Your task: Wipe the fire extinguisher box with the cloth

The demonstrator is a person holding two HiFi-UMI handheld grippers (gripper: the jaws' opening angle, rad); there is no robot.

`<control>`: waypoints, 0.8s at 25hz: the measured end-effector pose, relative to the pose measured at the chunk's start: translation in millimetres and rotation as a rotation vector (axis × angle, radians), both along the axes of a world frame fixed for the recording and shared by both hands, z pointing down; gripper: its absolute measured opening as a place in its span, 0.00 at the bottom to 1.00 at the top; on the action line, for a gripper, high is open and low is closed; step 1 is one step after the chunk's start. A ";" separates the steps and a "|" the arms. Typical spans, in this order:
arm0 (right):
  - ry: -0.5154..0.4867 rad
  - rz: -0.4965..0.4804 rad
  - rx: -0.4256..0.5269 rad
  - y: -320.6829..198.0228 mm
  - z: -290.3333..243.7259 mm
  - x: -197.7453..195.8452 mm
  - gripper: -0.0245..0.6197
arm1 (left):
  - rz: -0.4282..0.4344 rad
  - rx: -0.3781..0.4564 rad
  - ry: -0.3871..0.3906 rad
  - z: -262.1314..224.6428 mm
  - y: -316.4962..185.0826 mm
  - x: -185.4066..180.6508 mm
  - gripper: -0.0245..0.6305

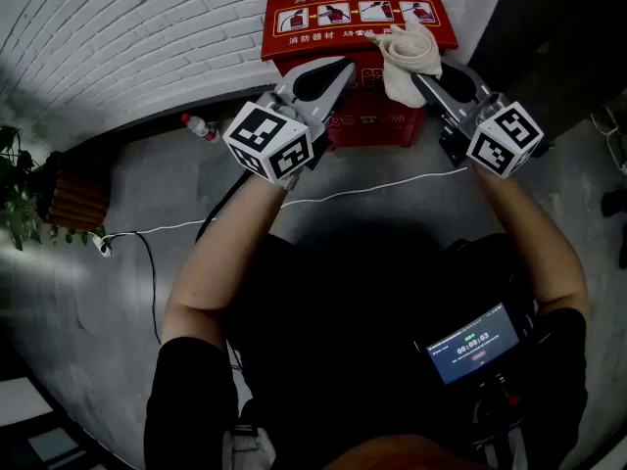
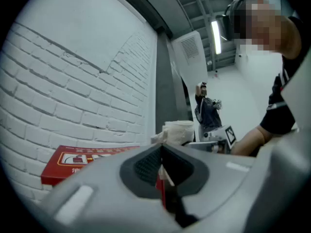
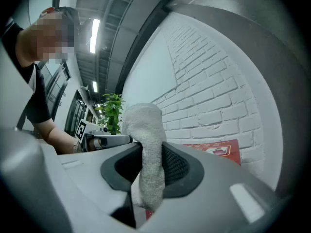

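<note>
Closest in, well behind both tongs, a small screen (image 1: 473, 346) glows blue against the person's dark clothing. Two bare forearms reach forward from there, each ending in a marker cube (image 1: 269, 140) and a grey pair of tongs.

On the person's left, the left tongs (image 1: 338, 70) are clenched on nothing. In the left gripper view their dark ribbed pads (image 2: 148, 164) meet at the tip (image 2: 161, 152), with only a sliver of red showing through the gap lower down.

Over on the other side, the right tongs (image 1: 423, 78) are grasping the cloth (image 1: 404, 52). In the right gripper view the pale, nubbly cloth (image 3: 146, 125) stands up in a rounded bunch above the right tongs (image 3: 148, 154), and a tail of it hangs down below the pads.

Just ahead of both pairs stands the fire extinguisher box (image 1: 323, 13), red with white pictures and lettering on its lid, set on the floor against a white brick wall (image 1: 147, 37). From above, the bunched cloth lies over the right part of the lid's front edge; I can't tell if it touches. Both gripper views catch the box beyond the tips (image 2: 82, 161) (image 3: 216, 152).

Left of the left tongs, a plastic bottle (image 1: 199, 125) lies on the grey floor (image 1: 147, 184) by the wall, and further left is a potted plant (image 1: 20, 189). Beneath the tongs, a white cable (image 1: 372, 189) trails across the floor.
</note>
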State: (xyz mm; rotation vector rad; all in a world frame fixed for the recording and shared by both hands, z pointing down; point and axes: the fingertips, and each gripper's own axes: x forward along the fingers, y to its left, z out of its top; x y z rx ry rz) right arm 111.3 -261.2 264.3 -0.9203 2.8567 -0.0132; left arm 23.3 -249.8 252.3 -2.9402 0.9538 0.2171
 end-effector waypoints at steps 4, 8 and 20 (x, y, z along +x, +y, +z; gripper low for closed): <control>0.018 0.012 0.002 -20.1 7.1 -7.2 0.20 | -0.014 -0.006 -0.018 4.0 -23.1 -4.0 0.04; 0.044 0.015 0.028 -30.8 7.3 -14.7 0.20 | -0.005 -0.019 -0.041 9.8 -38.7 -6.8 0.04; 0.175 0.178 0.120 -47.5 -54.9 12.6 0.19 | -0.018 0.009 -0.024 -65.0 -69.5 19.2 0.04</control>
